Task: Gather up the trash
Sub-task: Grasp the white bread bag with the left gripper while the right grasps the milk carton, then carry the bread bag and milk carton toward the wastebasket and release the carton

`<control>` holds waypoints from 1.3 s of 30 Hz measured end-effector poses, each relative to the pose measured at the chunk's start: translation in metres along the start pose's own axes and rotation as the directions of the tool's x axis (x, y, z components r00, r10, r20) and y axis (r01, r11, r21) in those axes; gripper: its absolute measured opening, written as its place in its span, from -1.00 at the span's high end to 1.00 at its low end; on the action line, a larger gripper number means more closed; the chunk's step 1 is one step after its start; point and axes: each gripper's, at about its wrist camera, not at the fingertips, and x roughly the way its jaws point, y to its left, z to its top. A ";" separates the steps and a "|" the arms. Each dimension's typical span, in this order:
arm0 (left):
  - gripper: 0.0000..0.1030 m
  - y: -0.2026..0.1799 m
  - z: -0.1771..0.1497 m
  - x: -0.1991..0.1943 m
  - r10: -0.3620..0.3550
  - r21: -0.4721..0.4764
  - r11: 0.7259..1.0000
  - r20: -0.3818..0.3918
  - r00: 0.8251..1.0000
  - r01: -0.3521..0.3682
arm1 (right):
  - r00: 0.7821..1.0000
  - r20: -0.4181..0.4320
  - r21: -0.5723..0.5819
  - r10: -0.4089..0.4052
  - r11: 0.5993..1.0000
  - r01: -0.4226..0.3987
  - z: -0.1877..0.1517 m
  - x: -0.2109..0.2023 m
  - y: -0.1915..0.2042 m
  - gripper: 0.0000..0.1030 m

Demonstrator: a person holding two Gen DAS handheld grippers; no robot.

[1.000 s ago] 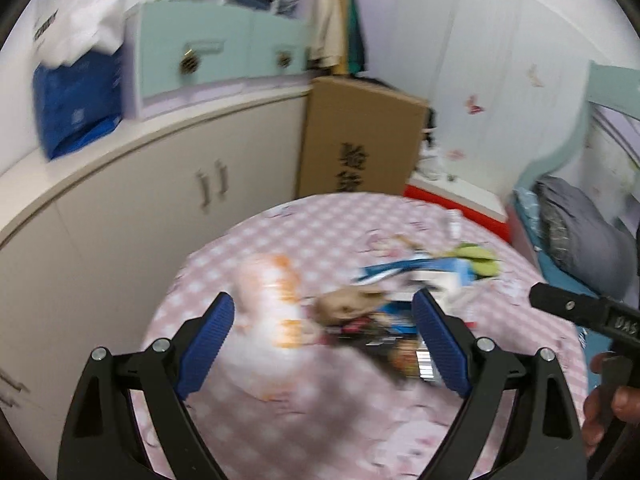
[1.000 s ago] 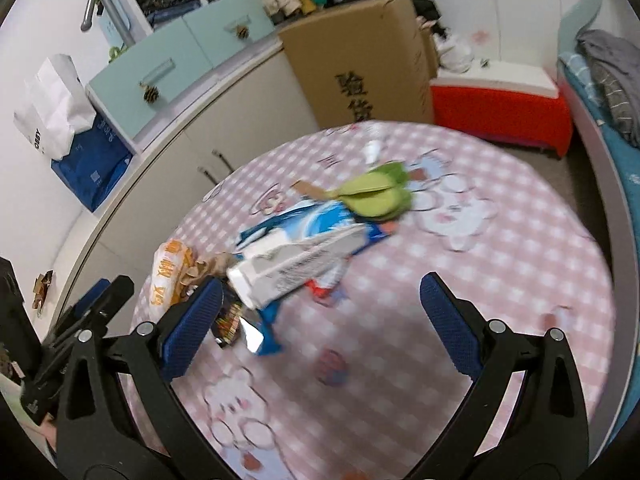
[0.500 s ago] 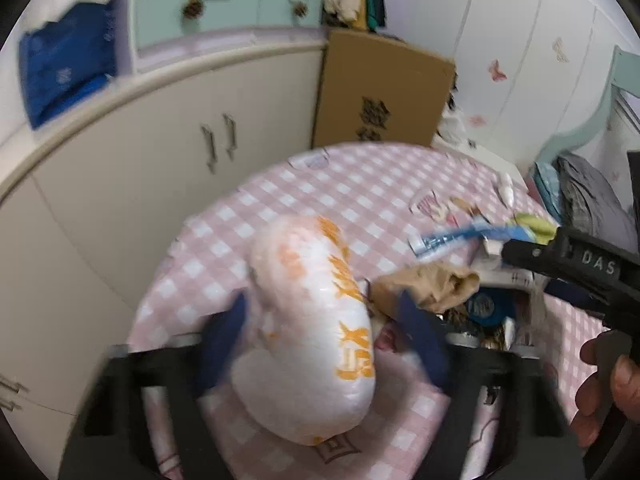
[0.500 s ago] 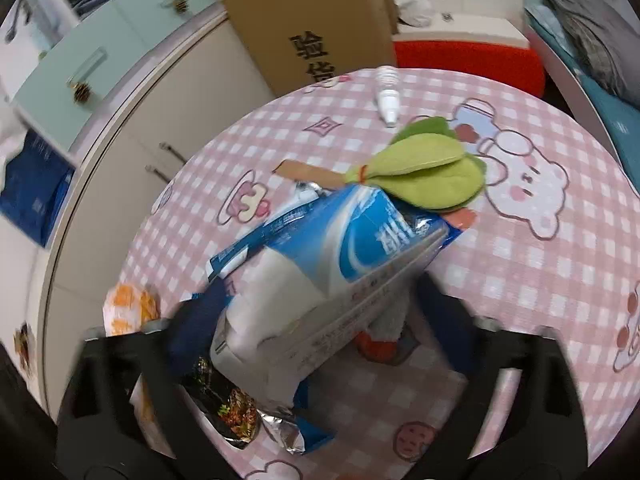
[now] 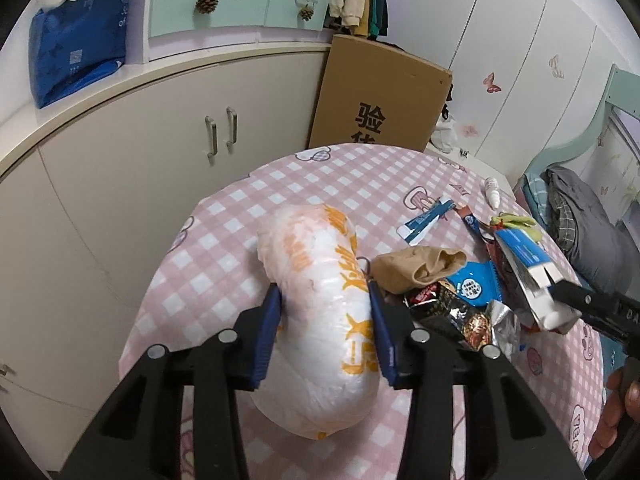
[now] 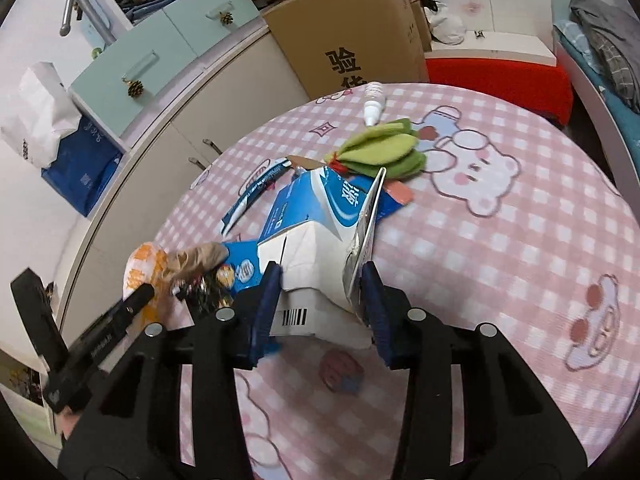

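Now left gripper (image 5: pixel 325 316) jaws, just closing, press both sides of white-orange bag (image 5: pixel 320 320) lying on pink checked table (image 5: pixel 320 176). Brown wad (image 5: pixel 416 266) and foil wrappers (image 5: pixel 460 316) just right of right pad. Right gripper (image 6: pixel 320 294) jaws, just closing too, clamp blue-white carton (image 6: pixel 316 232), pads on its near end. Green cloth (image 6: pixel 380 152) and small bottle (image 6: pixel 374 102) beyond carton, ahead of fingers.

Round pink-checked table (image 6: pixel 500 240): wrappers, milk carton (image 6: pixel 316 236), green cloth (image 6: pixel 380 154), perhaps a sock (image 5: pixel 420 266).
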 end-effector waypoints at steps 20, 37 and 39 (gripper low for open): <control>0.24 -0.003 0.001 0.000 0.039 0.020 0.999 0.000 0.999 -0.039 | 0.997 -0.038 -0.148 -0.063 0.987 0.056 -0.005 0.023 0.006 0.00; 0.24 -0.070 0.007 -0.076 -0.089 0.092 0.993 0.121 0.989 0.078 | 0.981 0.128 0.051 0.142 0.987 -0.150 -0.004 -0.080 -0.069 0.02; 0.24 -0.087 0.008 -0.079 -0.109 0.118 0.989 0.124 0.986 0.094 | 0.979 0.155 0.061 0.133 0.988 -0.144 -0.005 -0.092 -0.078 0.02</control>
